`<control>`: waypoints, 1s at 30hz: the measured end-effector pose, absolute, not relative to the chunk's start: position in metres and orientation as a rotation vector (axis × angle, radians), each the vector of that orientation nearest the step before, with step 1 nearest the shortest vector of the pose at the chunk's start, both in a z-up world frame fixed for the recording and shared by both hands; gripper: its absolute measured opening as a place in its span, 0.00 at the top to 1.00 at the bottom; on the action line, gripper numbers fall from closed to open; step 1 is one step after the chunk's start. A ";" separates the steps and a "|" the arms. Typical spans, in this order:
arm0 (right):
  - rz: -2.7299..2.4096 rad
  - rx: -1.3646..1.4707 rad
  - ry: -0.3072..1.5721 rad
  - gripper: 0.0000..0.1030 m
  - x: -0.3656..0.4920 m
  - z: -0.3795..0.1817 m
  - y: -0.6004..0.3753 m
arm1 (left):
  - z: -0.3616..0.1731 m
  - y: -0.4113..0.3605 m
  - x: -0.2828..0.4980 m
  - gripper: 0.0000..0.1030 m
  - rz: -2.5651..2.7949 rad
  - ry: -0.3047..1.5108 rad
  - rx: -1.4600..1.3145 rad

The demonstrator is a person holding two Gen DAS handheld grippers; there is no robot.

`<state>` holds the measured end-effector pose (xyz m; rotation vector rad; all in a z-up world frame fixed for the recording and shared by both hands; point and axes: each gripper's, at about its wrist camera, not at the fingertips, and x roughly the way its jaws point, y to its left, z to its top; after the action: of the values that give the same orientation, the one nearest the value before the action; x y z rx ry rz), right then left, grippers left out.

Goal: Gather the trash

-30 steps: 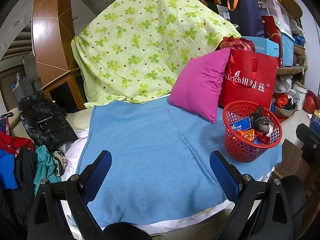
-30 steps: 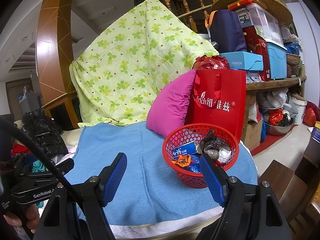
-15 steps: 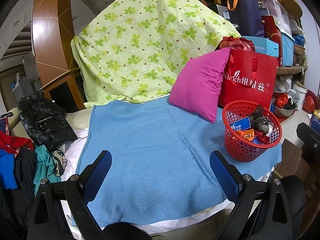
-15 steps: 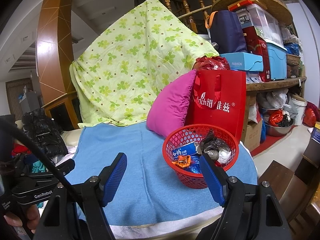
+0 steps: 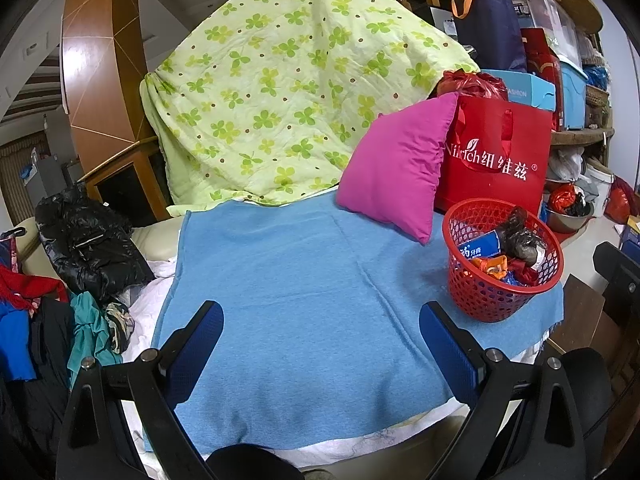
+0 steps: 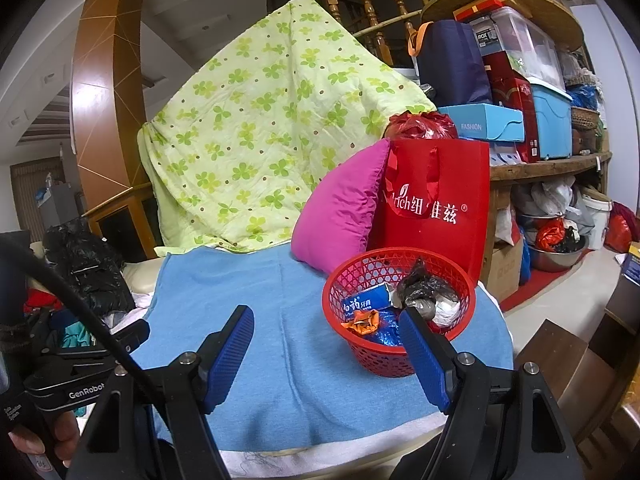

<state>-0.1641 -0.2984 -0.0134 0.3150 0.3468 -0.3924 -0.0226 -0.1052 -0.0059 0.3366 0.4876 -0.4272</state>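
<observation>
A red mesh basket (image 5: 480, 298) stands at the right end of the blue towel (image 5: 300, 300), also in the right wrist view (image 6: 384, 356). It holds trash: a blue toothpaste box (image 6: 366, 300), an orange wrapper (image 6: 362, 322), a black plastic bag (image 6: 420, 286) and other scraps. My left gripper (image 5: 322, 344) is open and empty above the towel's near part, left of the basket. My right gripper (image 6: 326, 350) is open and empty, its right finger (image 6: 424, 360) in front of the basket.
A magenta pillow (image 5: 400, 172) and a red shopping bag (image 5: 496, 160) stand behind the basket. A green clover quilt (image 5: 288, 92) drapes at the back. Clothes and a black jacket (image 5: 88, 248) pile at the left. Shelves with boxes (image 6: 532, 120) fill the right.
</observation>
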 end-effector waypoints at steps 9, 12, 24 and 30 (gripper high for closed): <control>-0.392 0.312 0.343 0.24 -0.164 -0.016 -0.297 | -0.007 -0.102 -0.023 0.05 -0.433 0.490 0.336; -0.395 0.307 0.339 0.24 -0.165 -0.016 -0.295 | -0.007 -0.103 -0.023 0.05 -0.432 0.489 0.339; -0.409 0.304 0.333 0.24 -0.165 -0.008 -0.291 | -0.007 -0.099 -0.019 0.05 -0.432 0.496 0.345; -0.401 0.291 0.336 0.24 -0.160 -0.006 -0.286 | -0.007 -0.098 -0.017 0.05 -0.431 0.498 0.343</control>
<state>-0.1599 -0.2865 -0.0055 0.2913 0.3361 -0.4014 -0.0174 -0.0976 -0.0066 0.3432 0.4981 -0.4306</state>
